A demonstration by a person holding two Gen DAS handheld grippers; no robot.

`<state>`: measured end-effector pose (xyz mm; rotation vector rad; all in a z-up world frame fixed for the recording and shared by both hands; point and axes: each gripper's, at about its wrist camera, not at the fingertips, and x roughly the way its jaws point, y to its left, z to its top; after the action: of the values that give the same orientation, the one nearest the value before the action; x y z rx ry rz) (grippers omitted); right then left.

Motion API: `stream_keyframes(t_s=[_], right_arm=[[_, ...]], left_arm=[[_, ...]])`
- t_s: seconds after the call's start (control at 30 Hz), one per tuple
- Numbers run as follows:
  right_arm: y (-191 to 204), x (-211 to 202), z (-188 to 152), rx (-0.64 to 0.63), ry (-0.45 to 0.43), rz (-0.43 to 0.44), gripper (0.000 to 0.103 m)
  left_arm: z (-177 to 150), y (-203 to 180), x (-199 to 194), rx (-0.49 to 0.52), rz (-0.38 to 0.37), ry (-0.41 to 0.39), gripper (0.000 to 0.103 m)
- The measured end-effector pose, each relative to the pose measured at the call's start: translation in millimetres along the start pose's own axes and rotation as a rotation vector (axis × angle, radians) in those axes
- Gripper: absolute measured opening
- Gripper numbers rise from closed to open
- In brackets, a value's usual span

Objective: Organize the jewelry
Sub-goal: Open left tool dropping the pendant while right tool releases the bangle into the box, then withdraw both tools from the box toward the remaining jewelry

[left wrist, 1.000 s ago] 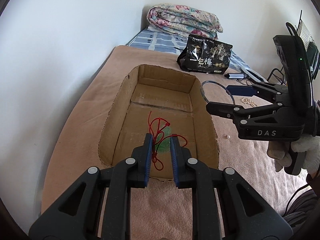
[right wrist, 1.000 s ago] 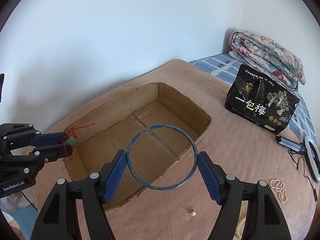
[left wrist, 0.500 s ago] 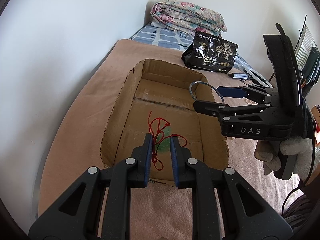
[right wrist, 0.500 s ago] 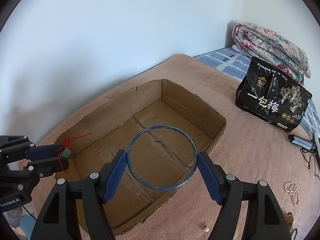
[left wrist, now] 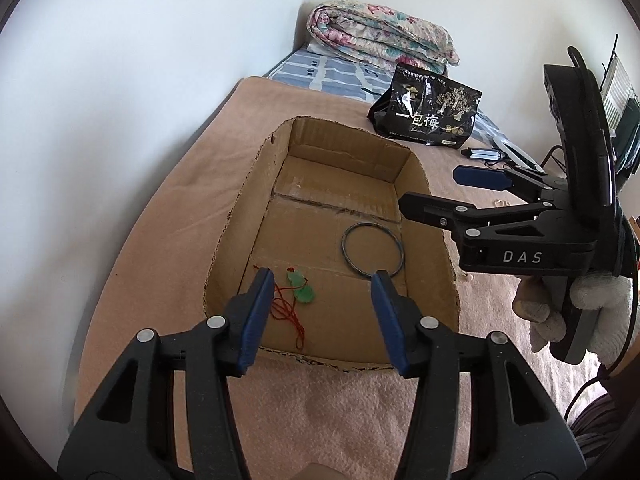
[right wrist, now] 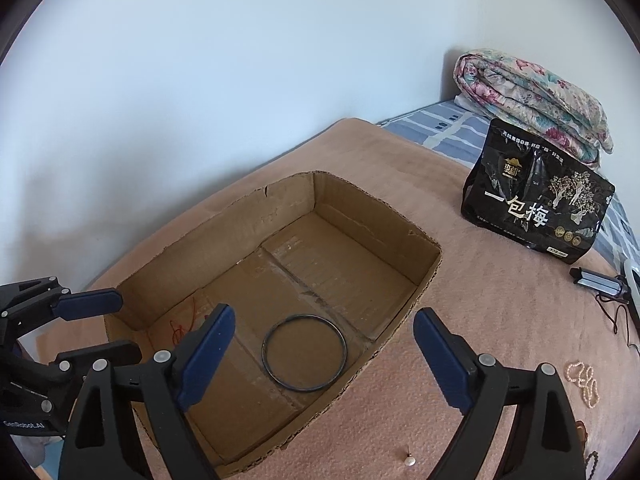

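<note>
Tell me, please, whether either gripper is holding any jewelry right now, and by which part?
Nothing is held: left gripper and right gripper are open, bangle and pendant lie in the box.

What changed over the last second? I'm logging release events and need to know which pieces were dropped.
Both were let go. The left tongs opened and the green pendant on its red cord now lies on the cardboard box floor. The right tongs opened and the dark bangle lies flat there too. Box, black bag and pearls stayed put.
</note>
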<state>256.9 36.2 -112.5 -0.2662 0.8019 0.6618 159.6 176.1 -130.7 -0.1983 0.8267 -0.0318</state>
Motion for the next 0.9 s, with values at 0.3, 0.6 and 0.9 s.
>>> stream_keyframes(t_s=[0.3,0.6,0.9], right_arm=[[-4,-17,-1,0.007,-0.02,-0.011,0.092],[-20,-45,-7,0.027,-0.045,-0.039,0.092],[-51,-84,-22,0.055,-0.06,-0.076,0.092]], left_arm=[[-3,-10,-9,0.018,-0.001,-0.007,0.051],[1,-25,-22,0.013,-0.025,-0.032,0.051],[2,-57,-28,0.051,-0.064,-0.042,0.051]])
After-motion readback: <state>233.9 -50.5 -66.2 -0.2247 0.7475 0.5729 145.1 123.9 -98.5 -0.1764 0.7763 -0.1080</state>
